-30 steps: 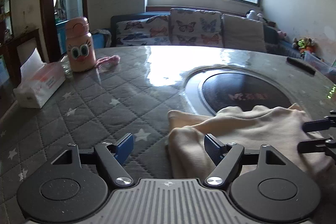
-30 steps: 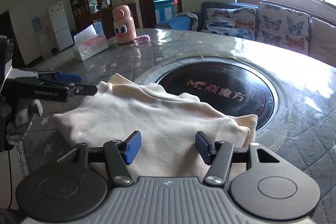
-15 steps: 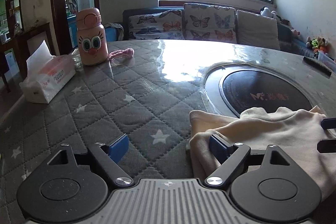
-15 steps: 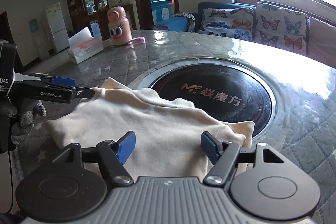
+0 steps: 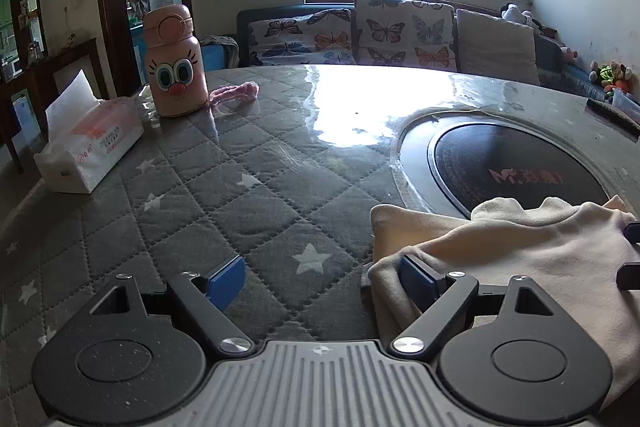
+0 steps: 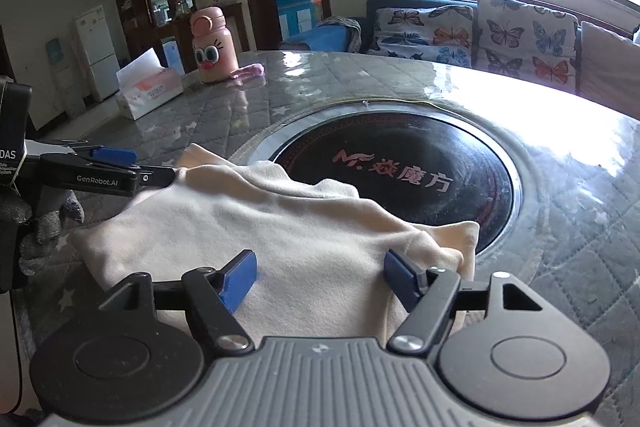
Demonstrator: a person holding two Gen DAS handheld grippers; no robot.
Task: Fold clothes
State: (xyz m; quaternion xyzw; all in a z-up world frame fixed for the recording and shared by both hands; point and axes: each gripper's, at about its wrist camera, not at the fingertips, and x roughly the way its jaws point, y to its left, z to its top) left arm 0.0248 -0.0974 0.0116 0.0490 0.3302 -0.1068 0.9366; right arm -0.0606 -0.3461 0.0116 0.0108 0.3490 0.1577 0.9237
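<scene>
- Round table (image 5: 248, 163) carried a grey quilted star-patterned cover.
- Cream garment (image 6: 304, 227), folded, lay at the near edge, partly over the black inset cooktop (image 6: 420, 167).
- Left gripper (image 5: 320, 279) and right gripper (image 6: 320, 275) stood released, jaws having just widened, gripping nothing.

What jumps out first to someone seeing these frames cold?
The cream garment, folded in a rumpled stack at the near edge of the quilted table, partly over the round black cooktop. Both hand-held grippers stand open at it: the left hand-held gripper at its left edge, the right hand-held gripper over its middle. Far left, a pink cartoon-face bottle stands beside a tissue box.
</scene>
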